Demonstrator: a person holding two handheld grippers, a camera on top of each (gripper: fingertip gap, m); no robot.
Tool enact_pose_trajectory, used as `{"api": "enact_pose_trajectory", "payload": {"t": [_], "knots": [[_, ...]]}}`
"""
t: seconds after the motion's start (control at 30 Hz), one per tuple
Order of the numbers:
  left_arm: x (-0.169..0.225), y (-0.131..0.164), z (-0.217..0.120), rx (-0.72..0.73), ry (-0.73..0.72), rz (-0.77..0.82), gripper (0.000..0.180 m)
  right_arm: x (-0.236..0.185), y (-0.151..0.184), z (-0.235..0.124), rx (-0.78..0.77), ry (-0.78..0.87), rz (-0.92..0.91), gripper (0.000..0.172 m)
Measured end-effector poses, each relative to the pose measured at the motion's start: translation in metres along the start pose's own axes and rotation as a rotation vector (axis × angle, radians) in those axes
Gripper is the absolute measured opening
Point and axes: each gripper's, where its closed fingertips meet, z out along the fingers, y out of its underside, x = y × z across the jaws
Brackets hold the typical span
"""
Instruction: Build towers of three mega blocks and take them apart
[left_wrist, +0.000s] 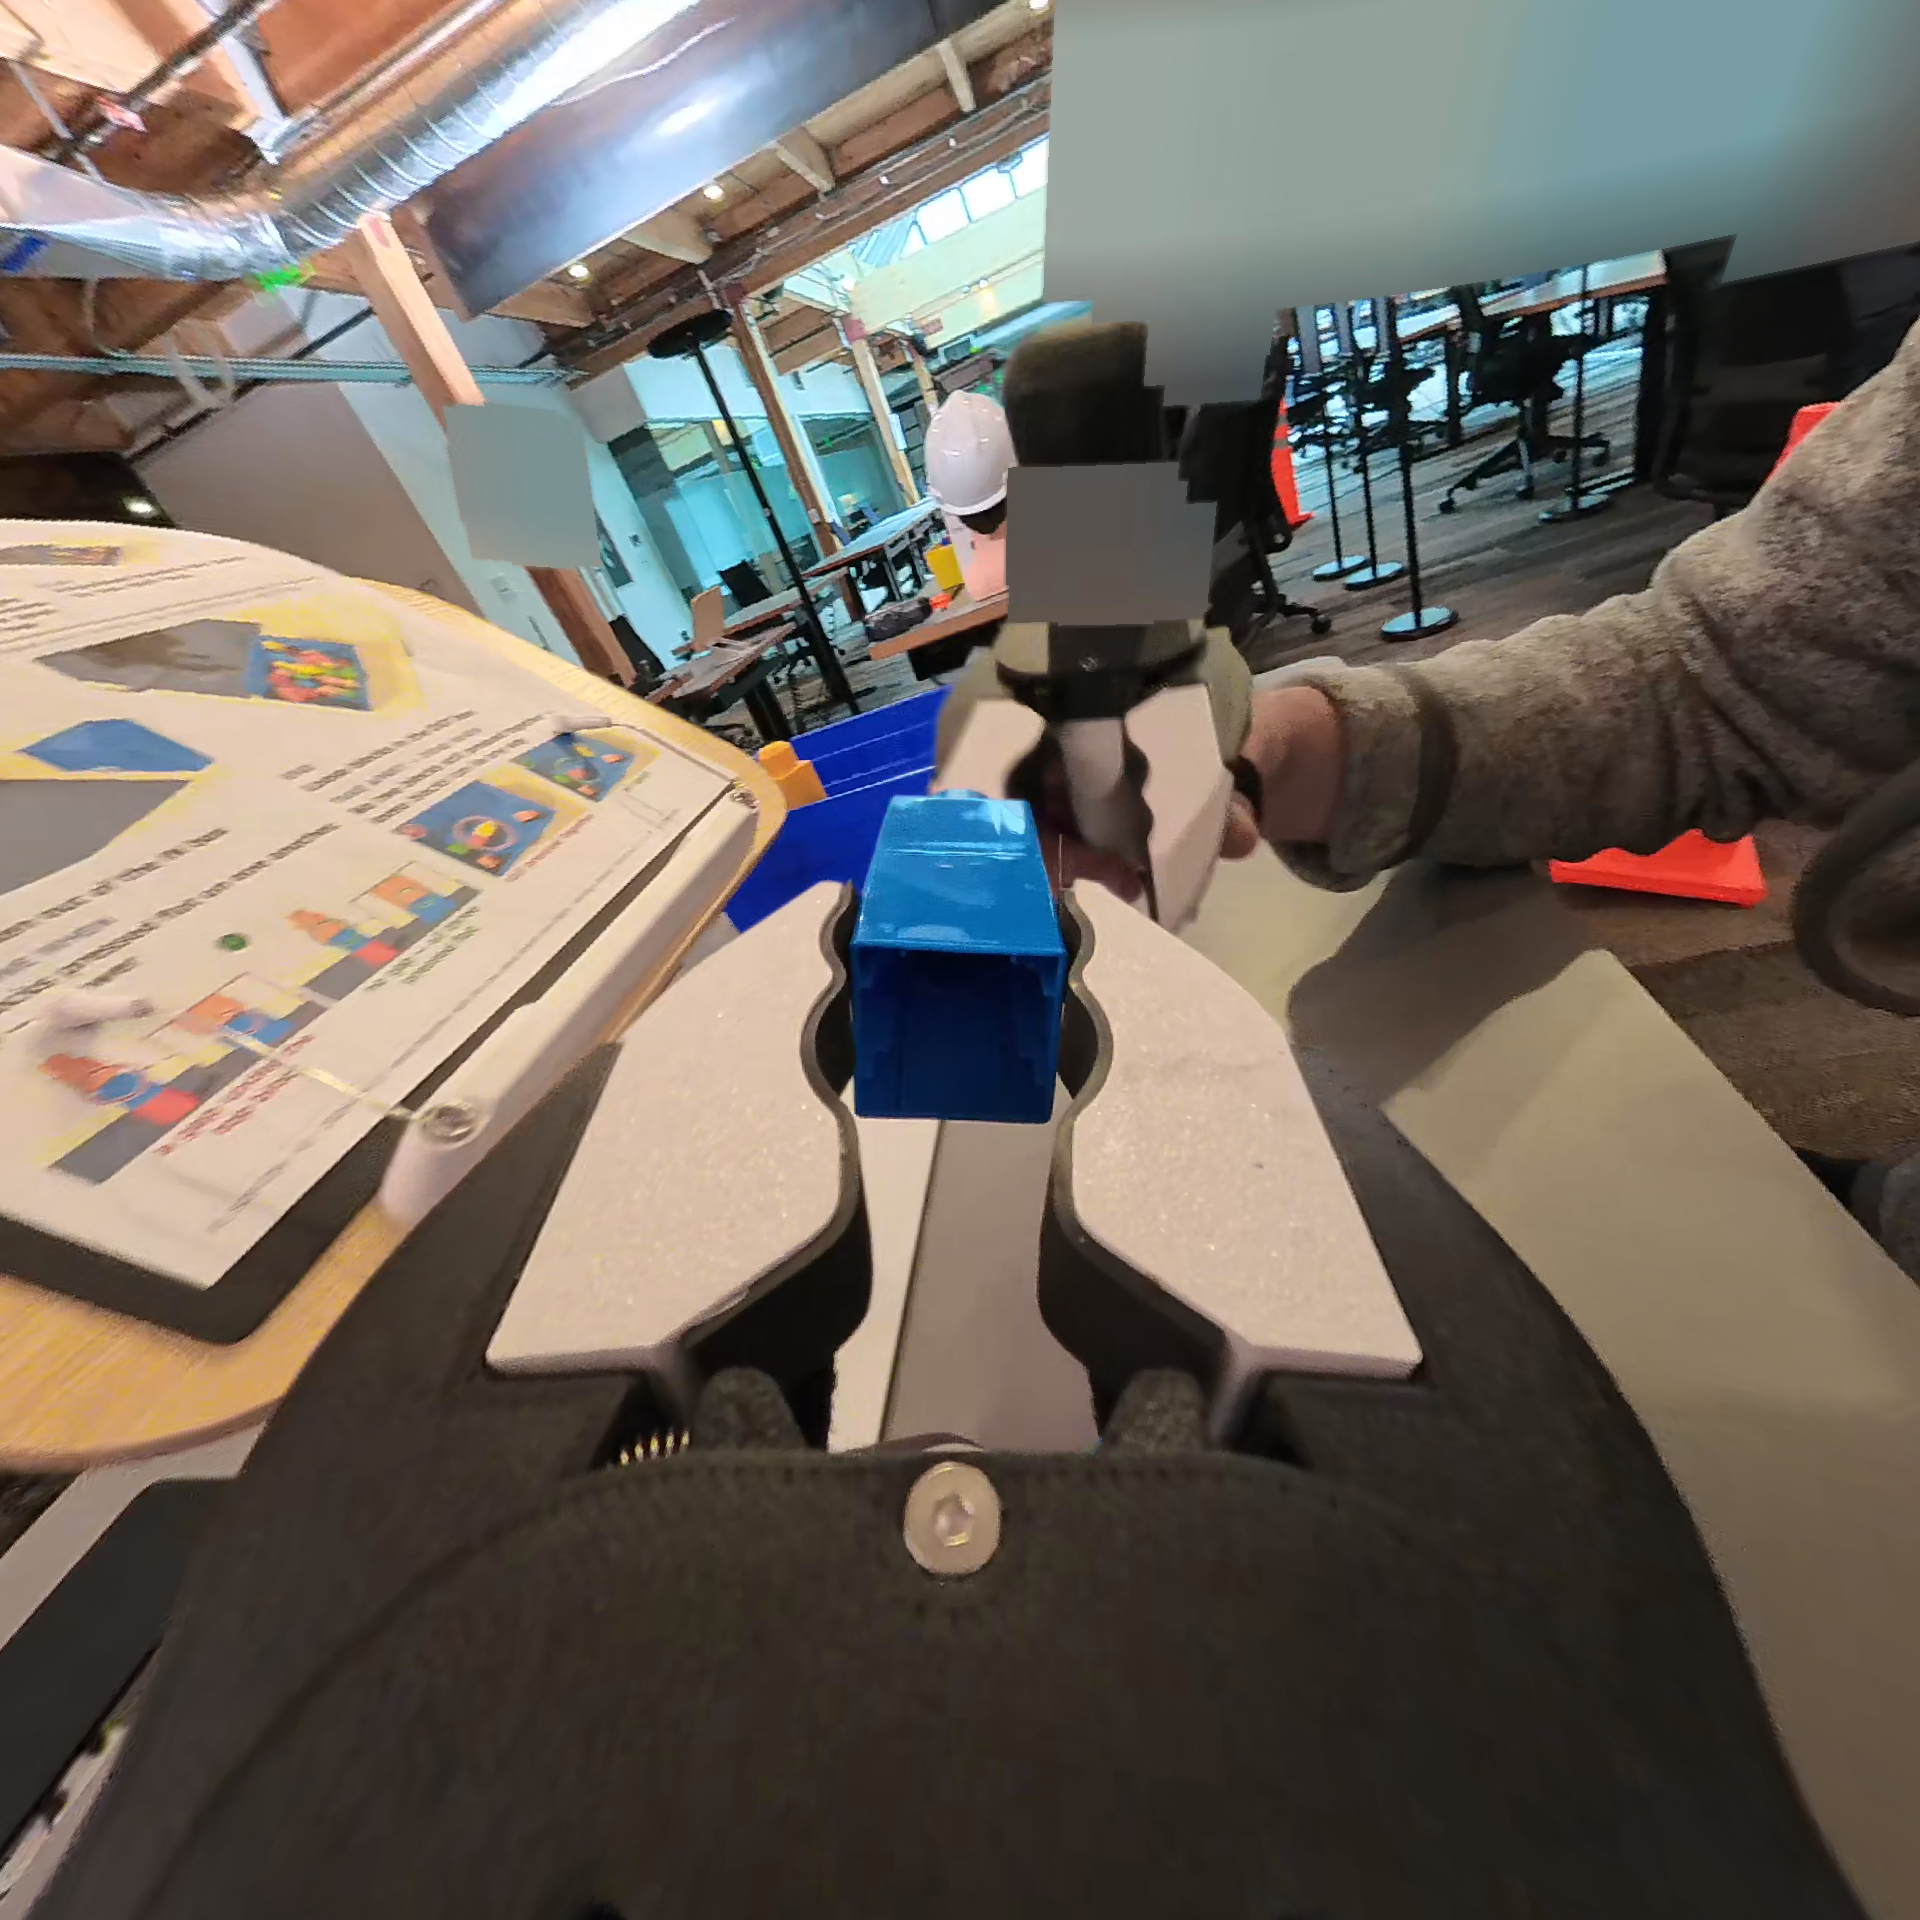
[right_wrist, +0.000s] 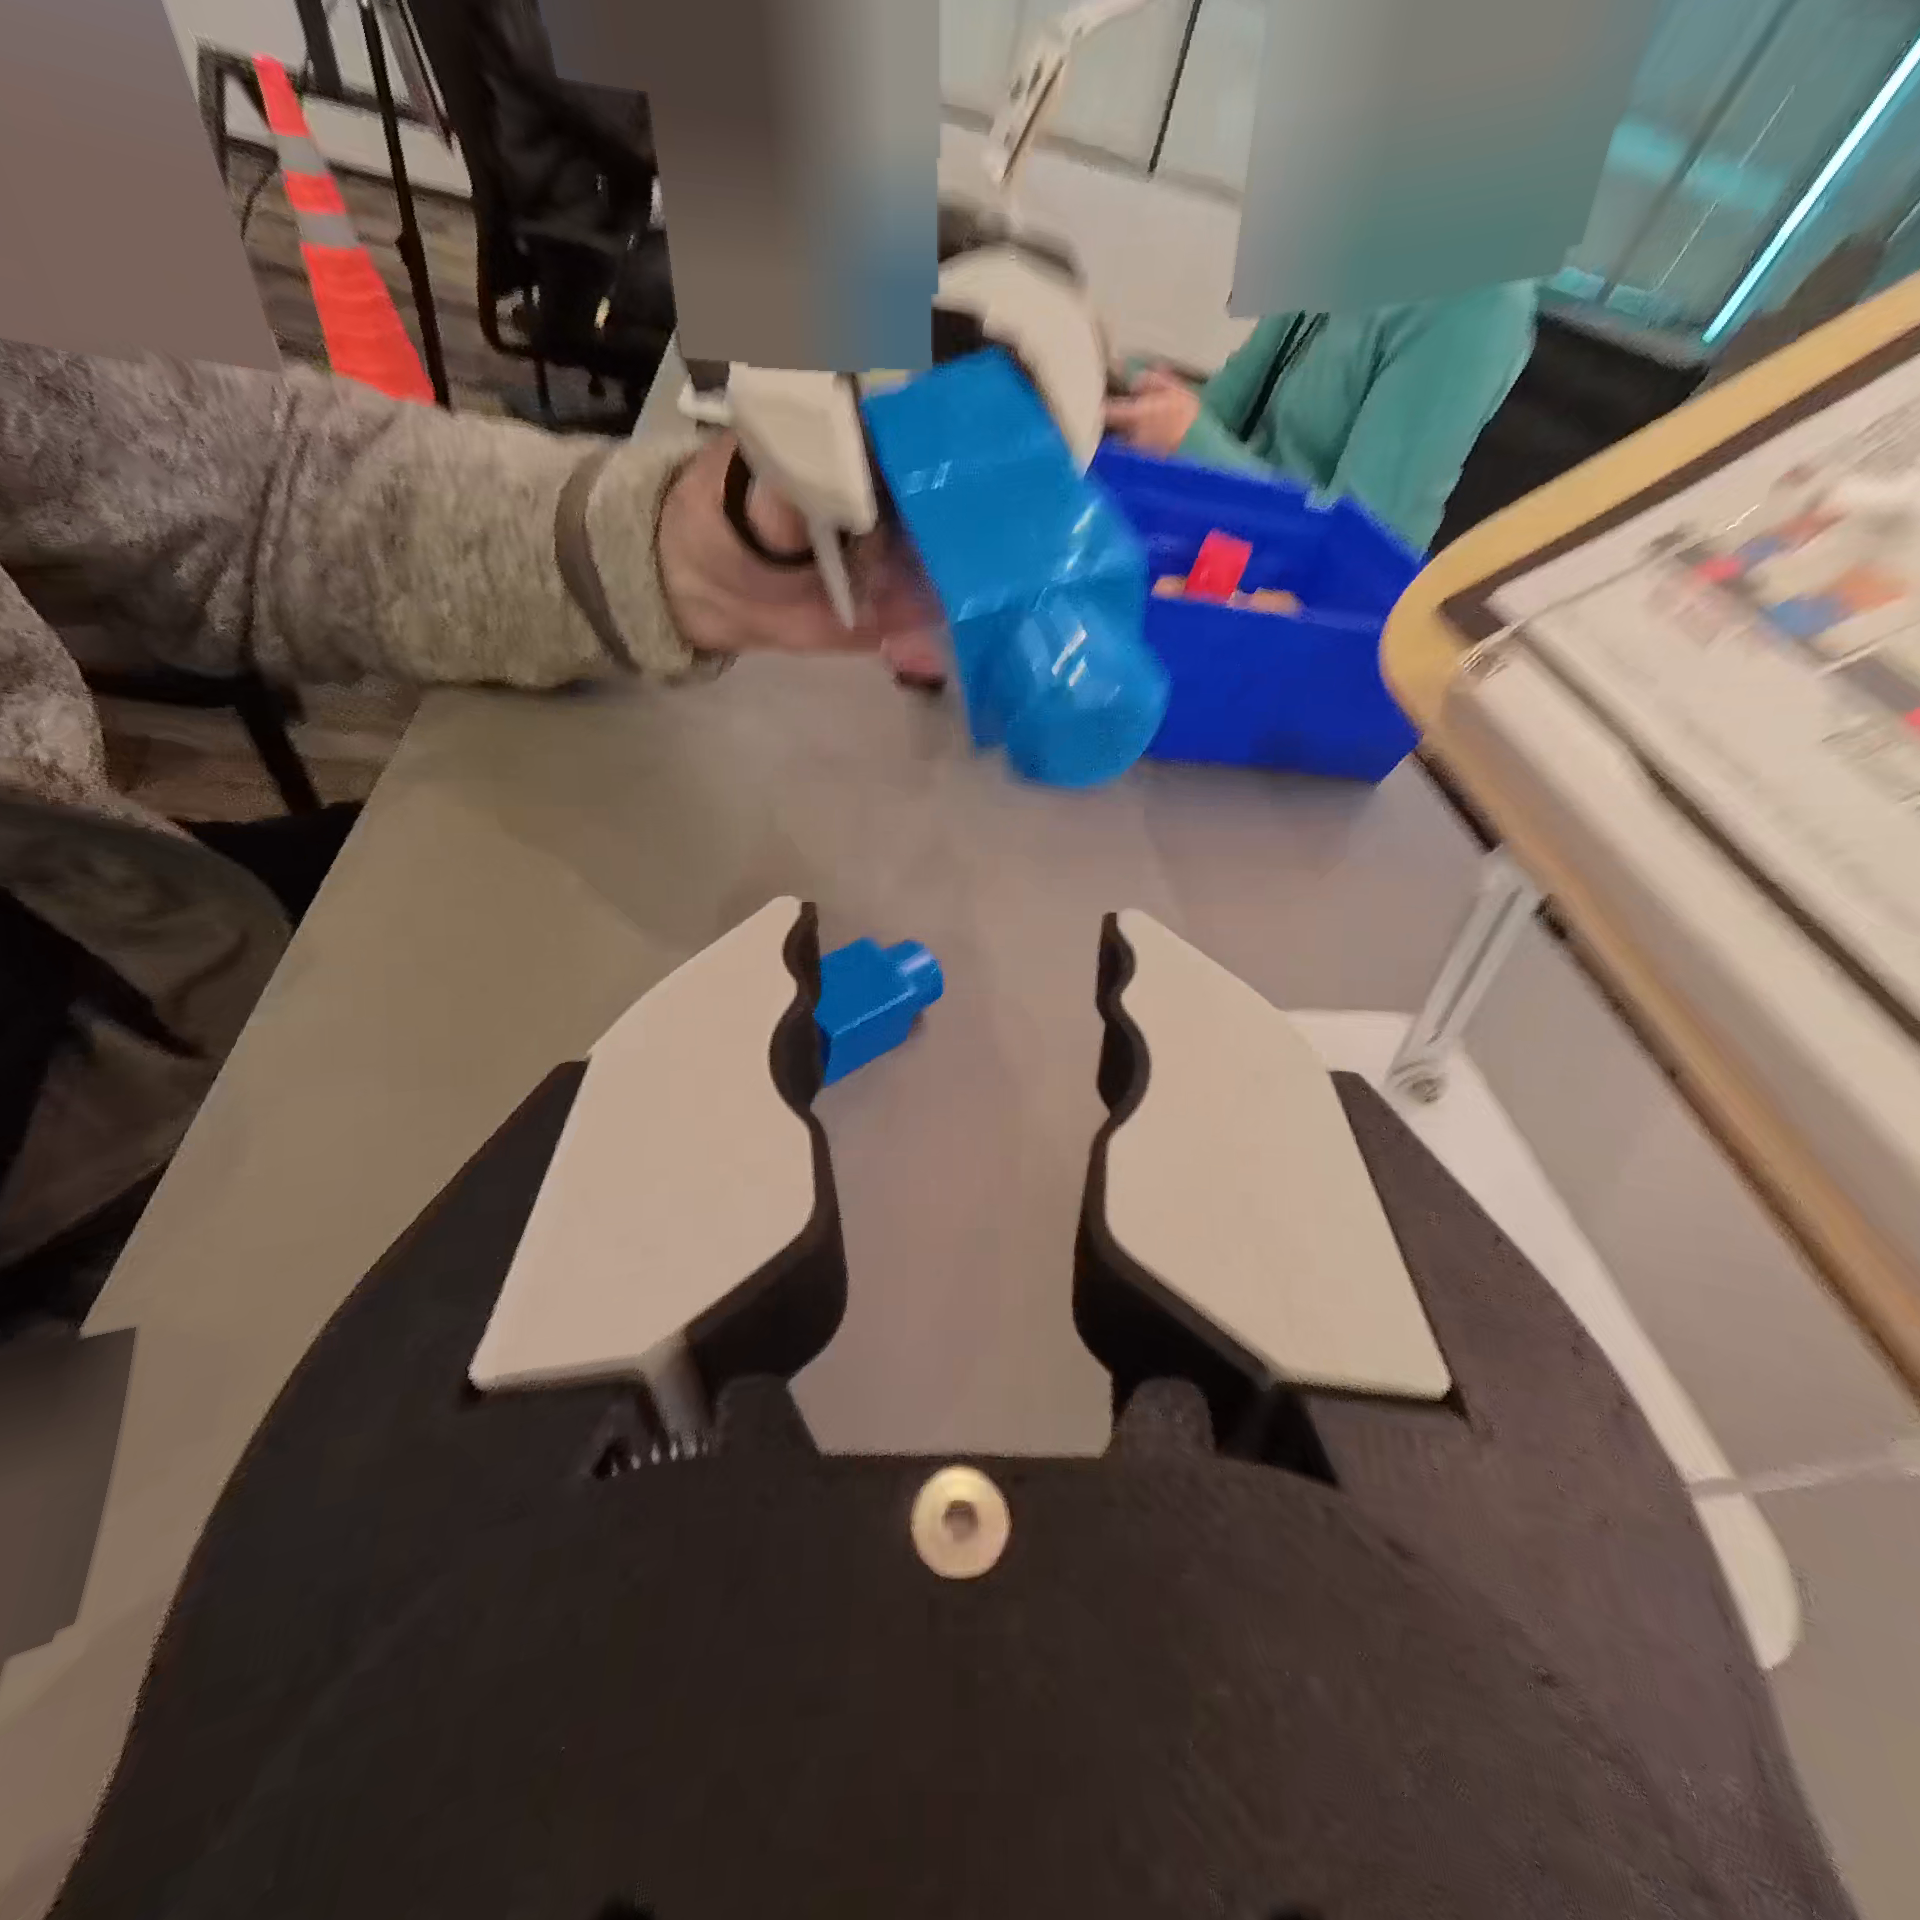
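Glossy blue plastic block stack (left_wrist: 956, 966), matt grey table (right_wrist: 644, 831), fuzzy grey sleeve (left_wrist: 1621, 717), pale wood-edged board (left_wrist: 125, 1382)

A stack of two blue mega blocks (left_wrist: 956, 966) sits clamped between the left gripper's (left_wrist: 958, 997) pads, hollow underside facing the camera, stud end pointing toward 12 o'clock. In the right wrist view it hangs tilted above the grey table (right_wrist: 623, 852), stud end toward 5 o'clock. A single blue block (right_wrist: 873, 1003) lies on its side on the table, stud pointing toward 2 o'clock.
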Motion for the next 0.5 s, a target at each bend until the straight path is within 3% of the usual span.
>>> {"api": "enact_pose_trajectory", "payload": {"t": [0.03, 0.13, 0.43, 0.5], "knots": [[-0.004, 0.000, -0.004, 0.001, -0.013, -0.003, 0.035, -0.004, 0.011, 0.007, -0.051, -0.019, 0.013, 0.048], [-0.014, 0.006, -0.012, -0.017, -0.045, -0.005, 0.036, -0.019, 0.034, 0.028, -0.146, -0.090, 0.019, 0.040], [-0.022, 0.011, -0.023, -0.033, -0.065, -0.015, 0.035, -0.034, 0.085, 0.071, -0.383, -0.216, 0.016, 0.040], [-0.022, 0.012, -0.023, -0.037, -0.066, -0.015, 0.035, -0.038, 0.092, 0.075, -0.422, -0.243, 0.033, 0.030]]}}
